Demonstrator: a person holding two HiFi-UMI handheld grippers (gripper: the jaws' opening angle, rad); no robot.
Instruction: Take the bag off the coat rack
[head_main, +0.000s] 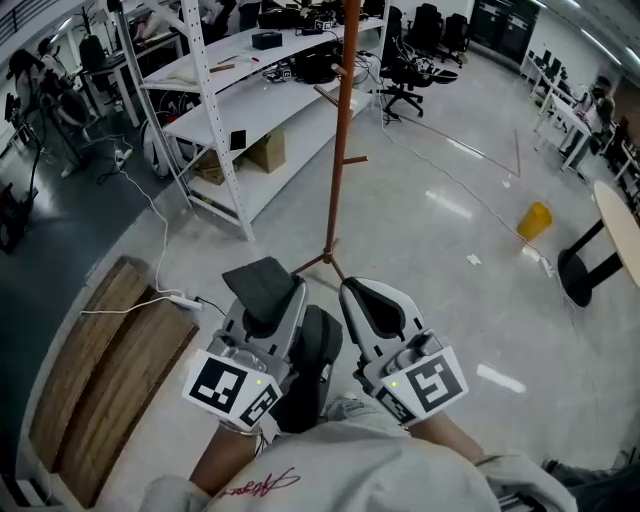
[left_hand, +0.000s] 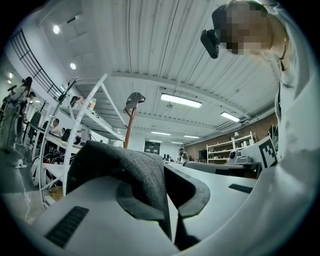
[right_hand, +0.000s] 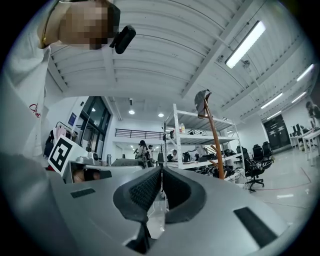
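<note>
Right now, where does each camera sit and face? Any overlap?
Head view: on the person's head, facing steeply down at floor and coat rack; shows left gripper, right gripper, forearms.
Left gripper view: on that gripper, looking along shut jaws pinching the grey fabric bag; torso at right.
Right gripper view: on that gripper, along its shut, empty jaws; torso at left.
Shared: all three see the coat rack and white shelving.

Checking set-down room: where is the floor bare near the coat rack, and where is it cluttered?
Bare floor lies right of the coat rack, up to the yellow bin. Left is crowded: shelf, power strip, wooden boards.
</note>
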